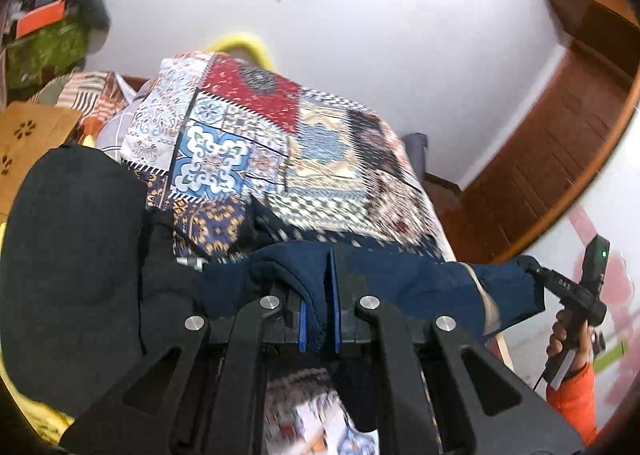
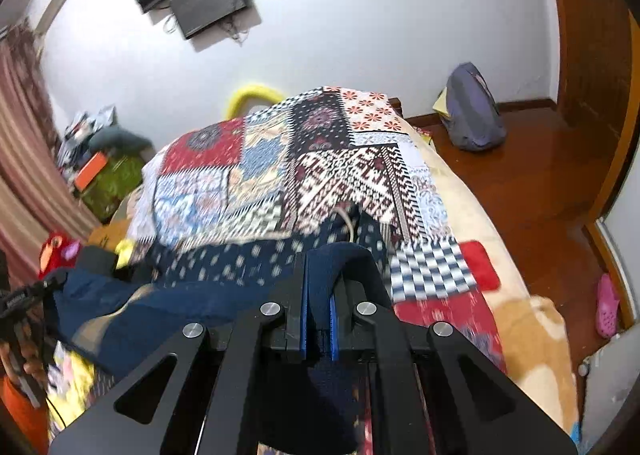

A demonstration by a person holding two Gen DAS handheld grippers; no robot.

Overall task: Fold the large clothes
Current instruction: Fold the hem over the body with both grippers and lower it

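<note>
The left gripper [image 1: 320,297] has its blue pads pressed on a fold of a navy garment [image 1: 420,287]; the fingers are nearly together, with only cloth between them. The right gripper [image 2: 320,307] pinches the same garment [image 2: 168,303] in the same way, a rounded hump of navy fabric bulging out above its pads.

The garment is thick, dark blue and knitted, with a pale lining or band showing at one spot. It hangs stretched between the two grippers, its long axis running side to side, from 9 to 3 o'clock in the left wrist view, where the right gripper [image 1: 538,271] grips its far end at 3 o'clock. A hand [image 1: 568,339] in an orange sleeve holds that tool.

It is held above a bed [image 2: 472,191] covered by a patchwork quilt [image 1: 280,143], which lies toward 12 o'clock. A black garment [image 1: 80,255] lies at 9 o'clock in the left view.
</note>
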